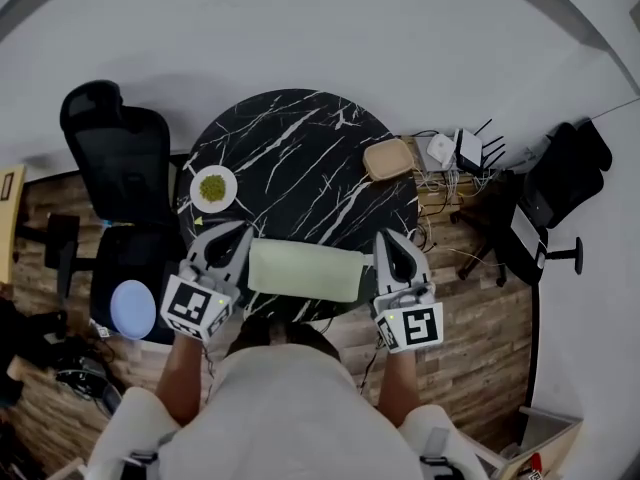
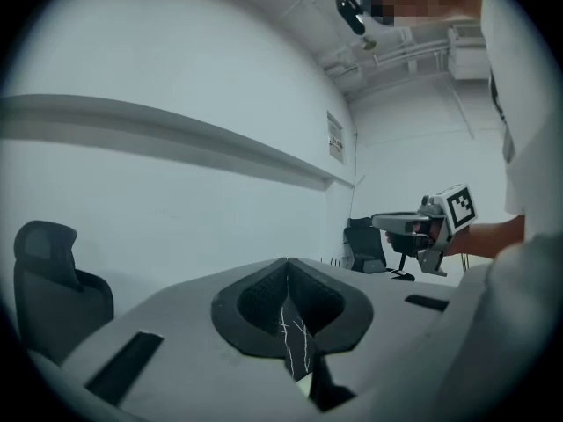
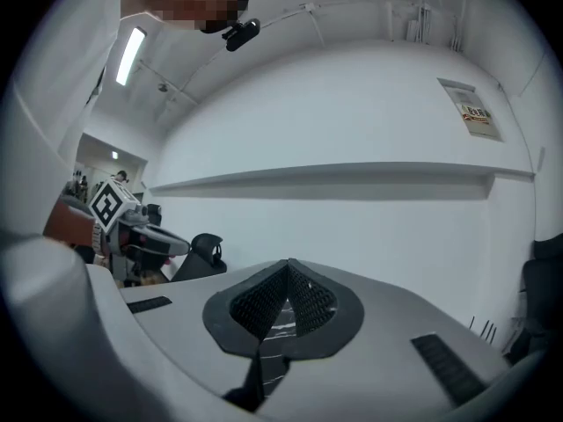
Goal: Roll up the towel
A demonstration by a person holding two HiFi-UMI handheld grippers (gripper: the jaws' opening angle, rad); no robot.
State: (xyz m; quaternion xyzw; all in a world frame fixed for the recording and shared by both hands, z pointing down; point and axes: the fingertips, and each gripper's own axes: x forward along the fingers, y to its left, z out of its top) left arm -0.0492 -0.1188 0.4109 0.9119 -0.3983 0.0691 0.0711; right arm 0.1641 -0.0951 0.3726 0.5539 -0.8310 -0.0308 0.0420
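Note:
A pale green towel [image 1: 305, 270] lies as a flat folded oblong at the near edge of the round black marble table [image 1: 300, 158]. My left gripper [image 1: 232, 240] hovers at the towel's left end and my right gripper [image 1: 397, 248] at its right end, both lifted above it. Both are shut with nothing between their pads. In the left gripper view the jaws [image 2: 287, 266] meet in a closed seam and point about level toward a white wall; the right gripper [image 2: 422, 227] shows off to the side. The right gripper view shows its jaws [image 3: 288, 266] closed the same way, with the left gripper [image 3: 132, 231] beyond.
A white plate [image 1: 213, 187] of green food sits at the table's left edge and a tan lidded box [image 1: 388, 158] at its right edge. A black office chair [image 1: 115, 158] stands to the left, a blue round object [image 1: 133, 308] below it, and a router with cables [image 1: 465, 148] to the right.

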